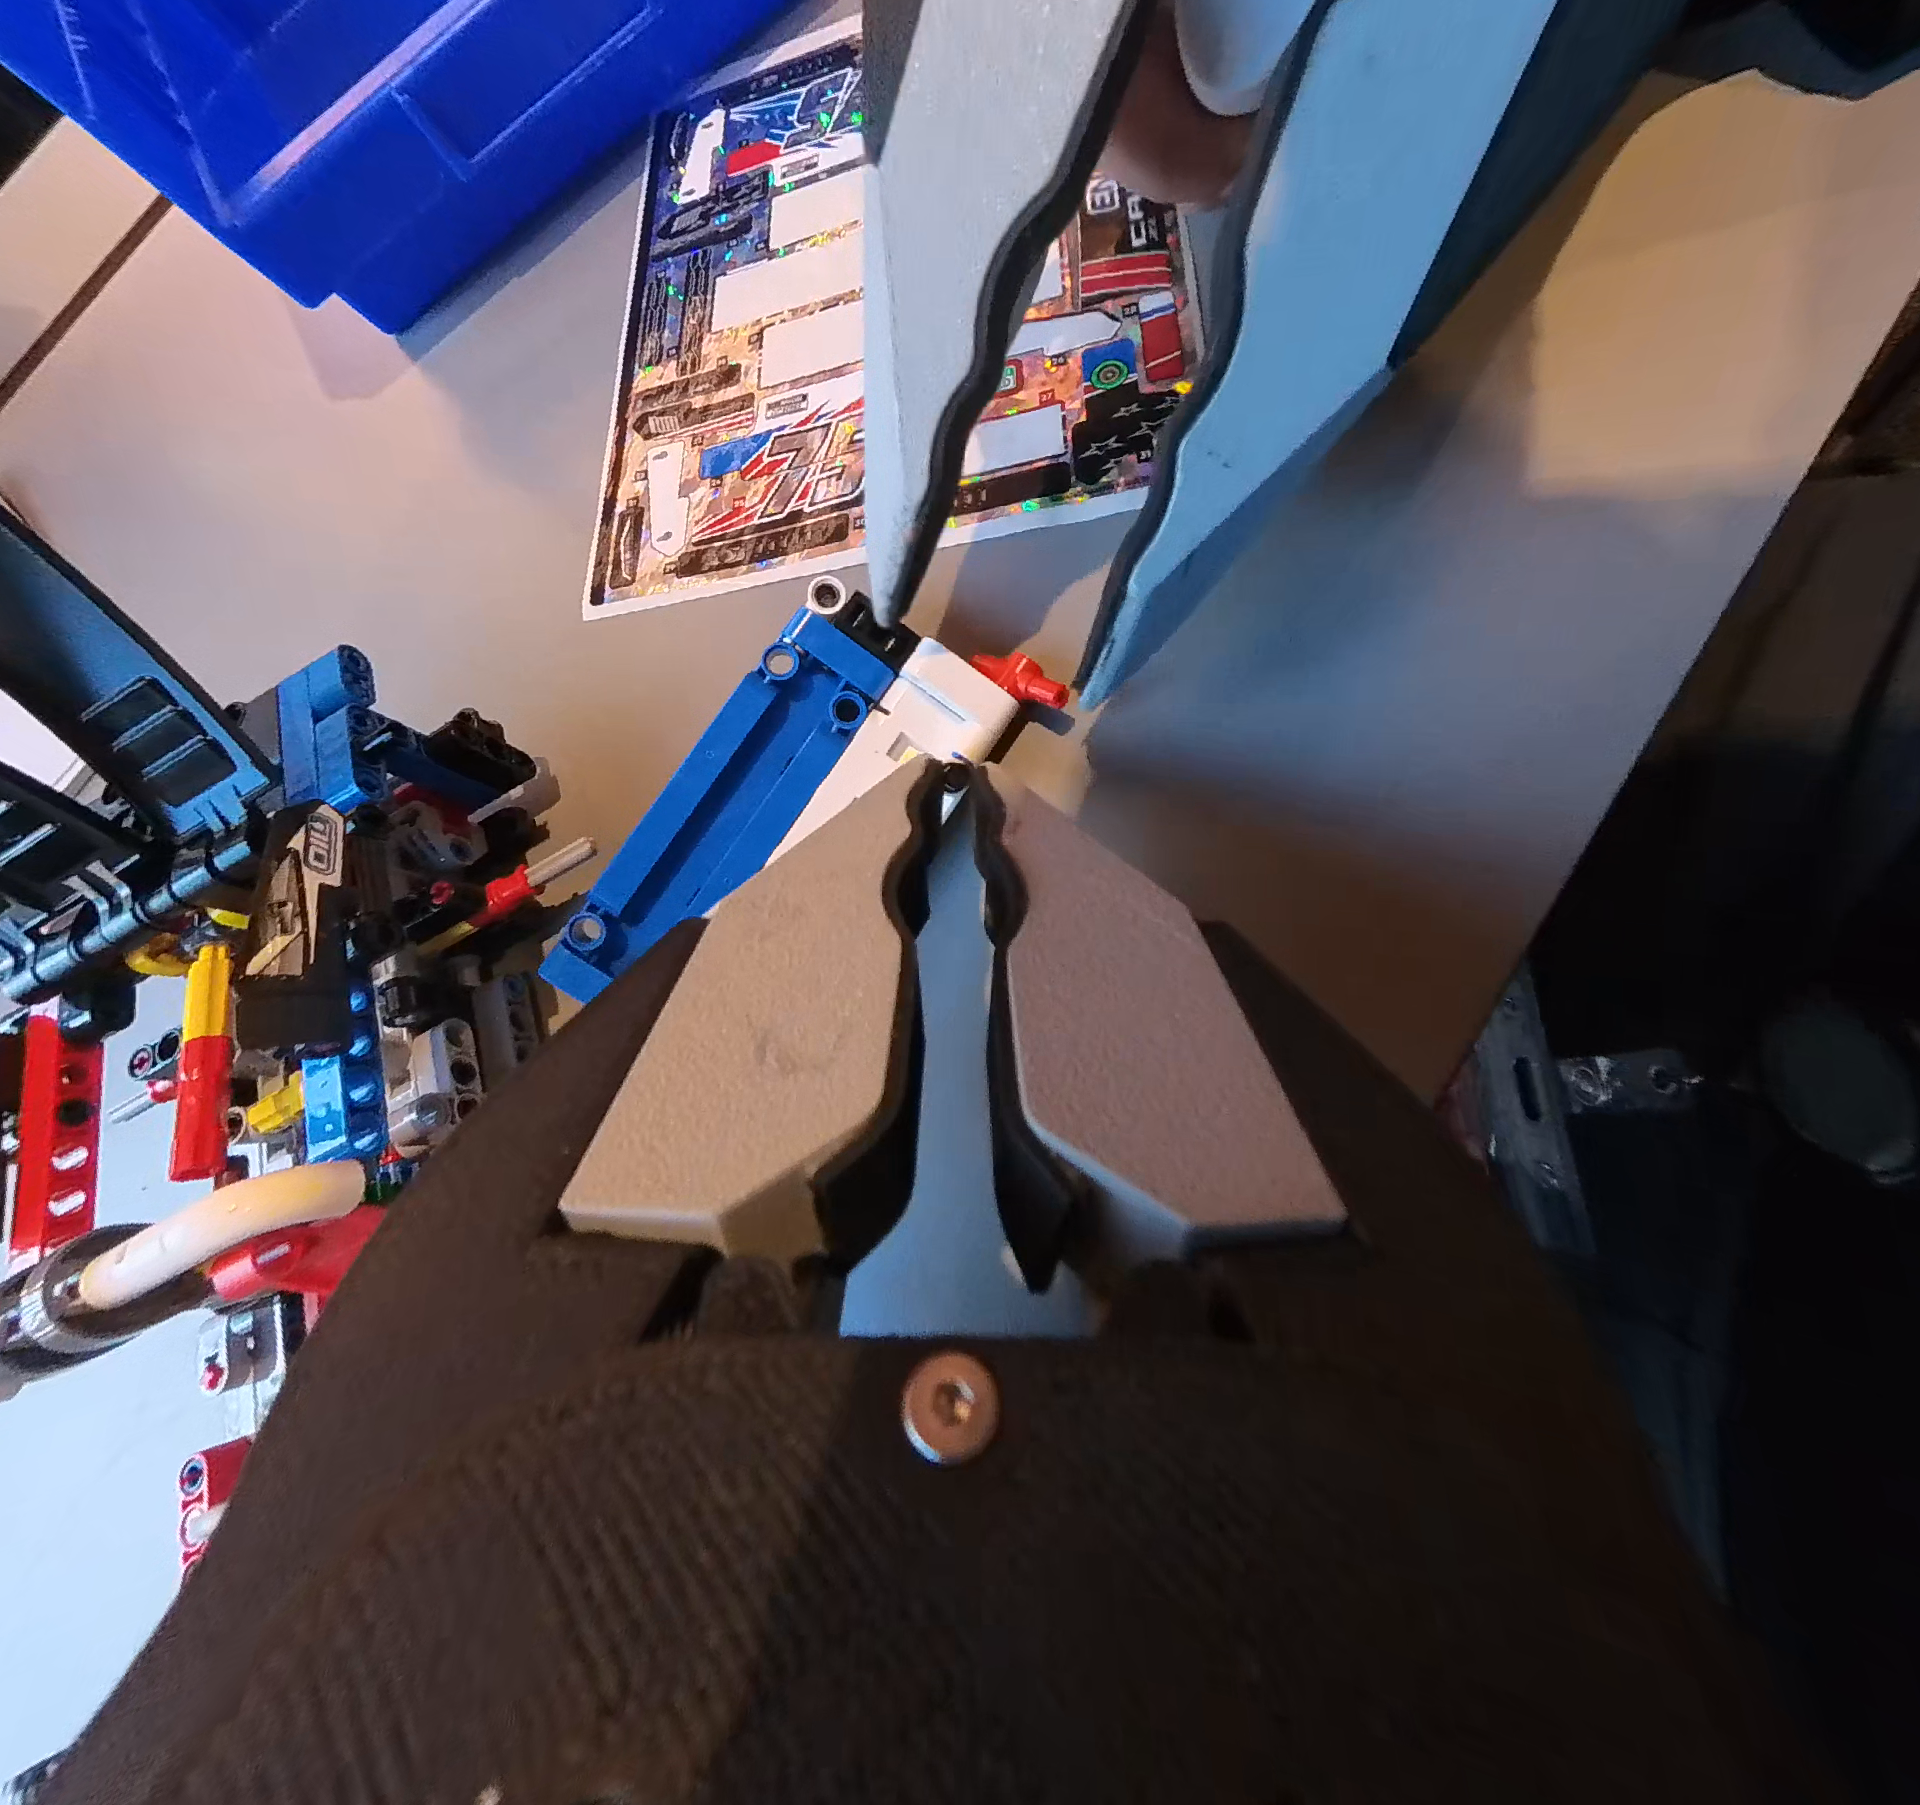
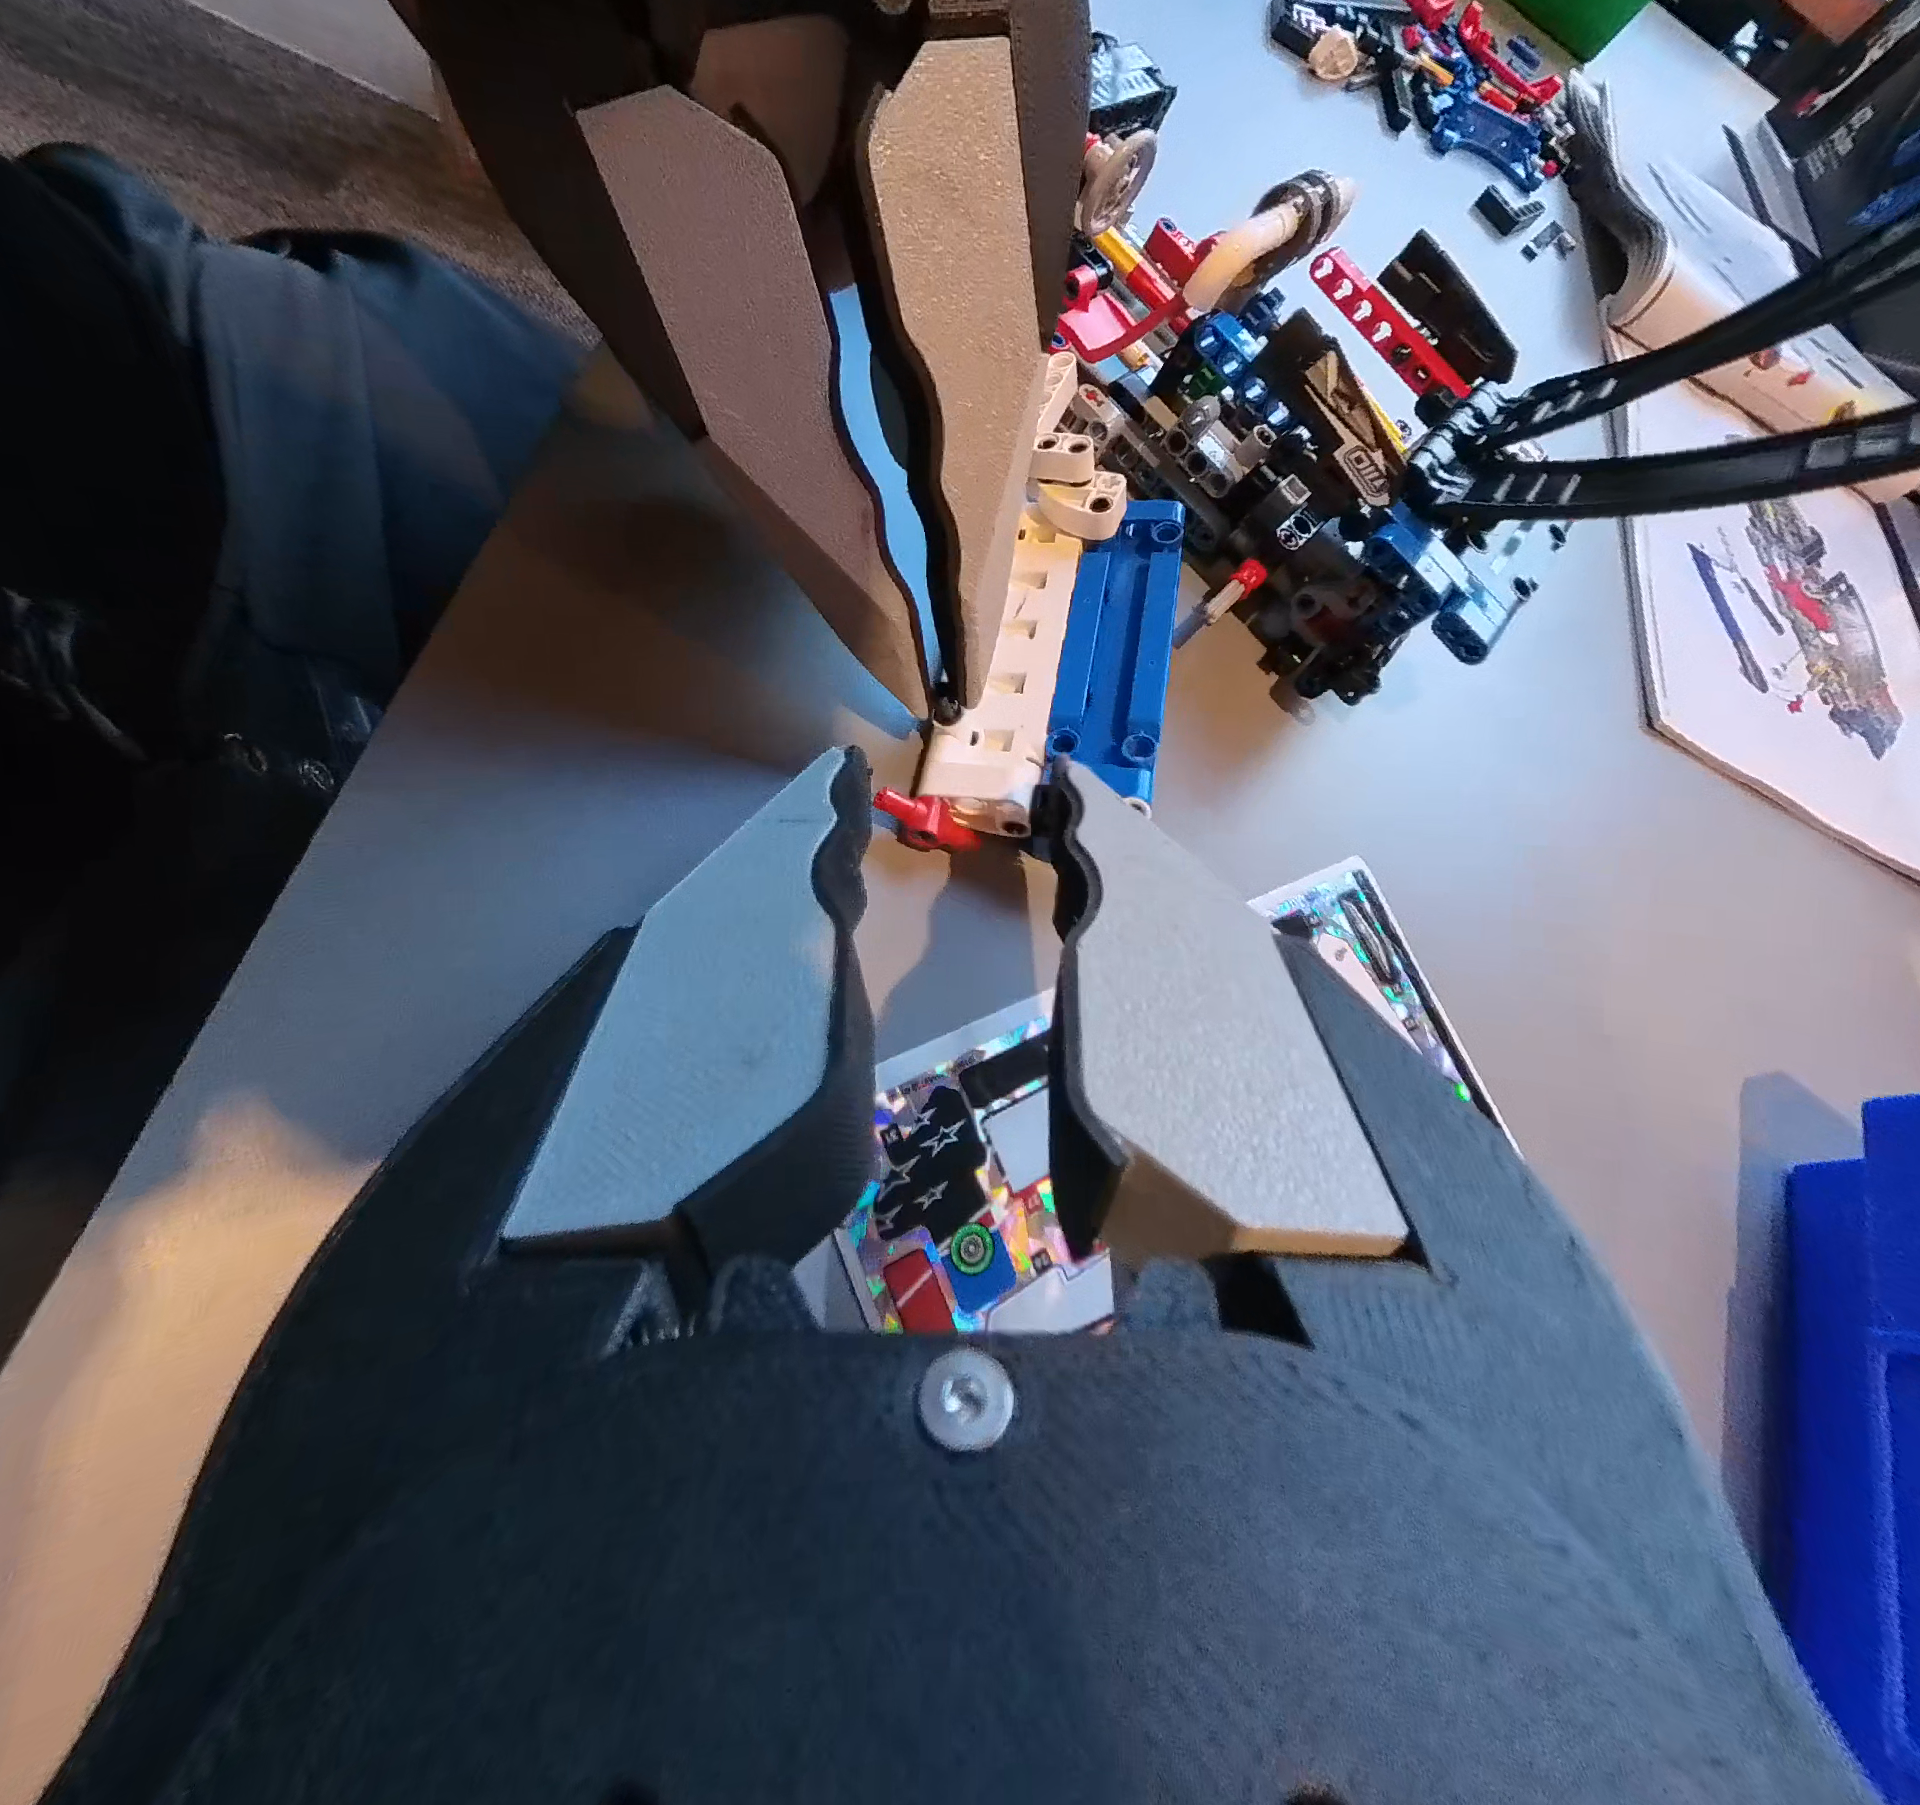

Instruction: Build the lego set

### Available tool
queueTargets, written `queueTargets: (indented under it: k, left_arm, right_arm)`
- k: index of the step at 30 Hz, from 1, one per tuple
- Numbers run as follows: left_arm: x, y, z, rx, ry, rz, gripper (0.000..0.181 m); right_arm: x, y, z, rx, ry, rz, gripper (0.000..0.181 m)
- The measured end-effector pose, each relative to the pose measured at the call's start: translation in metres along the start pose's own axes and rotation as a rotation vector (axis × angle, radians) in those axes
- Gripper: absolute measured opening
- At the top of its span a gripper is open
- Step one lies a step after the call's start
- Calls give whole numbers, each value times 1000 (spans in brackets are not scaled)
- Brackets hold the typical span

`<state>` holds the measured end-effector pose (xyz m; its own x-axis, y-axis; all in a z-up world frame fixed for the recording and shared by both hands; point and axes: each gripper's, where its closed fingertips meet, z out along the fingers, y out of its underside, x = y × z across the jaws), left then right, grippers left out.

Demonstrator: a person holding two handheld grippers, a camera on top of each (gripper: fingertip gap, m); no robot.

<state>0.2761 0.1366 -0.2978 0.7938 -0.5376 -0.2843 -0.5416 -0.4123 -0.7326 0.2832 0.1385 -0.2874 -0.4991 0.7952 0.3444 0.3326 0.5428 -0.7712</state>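
A sub-assembly lies on the grey table: a blue panel (image 1: 717, 820) joined to a white beam (image 1: 956, 706), with a red pin (image 1: 1023, 680) at its end. In the right wrist view these are the blue panel (image 2: 1117, 654), white beam (image 2: 997, 675) and red pin (image 2: 925, 815). My left gripper (image 1: 951, 779) is shut on a small black pin, its tips against the white beam; it also shows in the right wrist view (image 2: 948, 706). My right gripper (image 2: 956, 799) clamps the sub-assembly's end, one tip on the red pin, the other on a black connector; it also shows in the left wrist view (image 1: 987, 654).
The main Technic model (image 1: 312, 924) (image 2: 1299, 467) stands beside the sub-assembly. A sticker sheet (image 1: 748, 353) (image 2: 966, 1215) lies under the right gripper. A blue bin (image 1: 364, 93), an open instruction booklet (image 2: 1766, 633), loose parts (image 2: 1455, 41) and the table edge with a person's leg (image 2: 156, 508) are nearby. Both grippers' tips are close together, under 4 cm apart.
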Motion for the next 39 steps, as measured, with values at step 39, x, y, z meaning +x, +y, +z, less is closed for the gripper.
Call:
queueTargets:
  k: [39]
  left_arm:
    - [7,0,-5,-3,-18,-13,2]
  right_arm:
    - [-9,-3,22,-59,-61,-92,22]
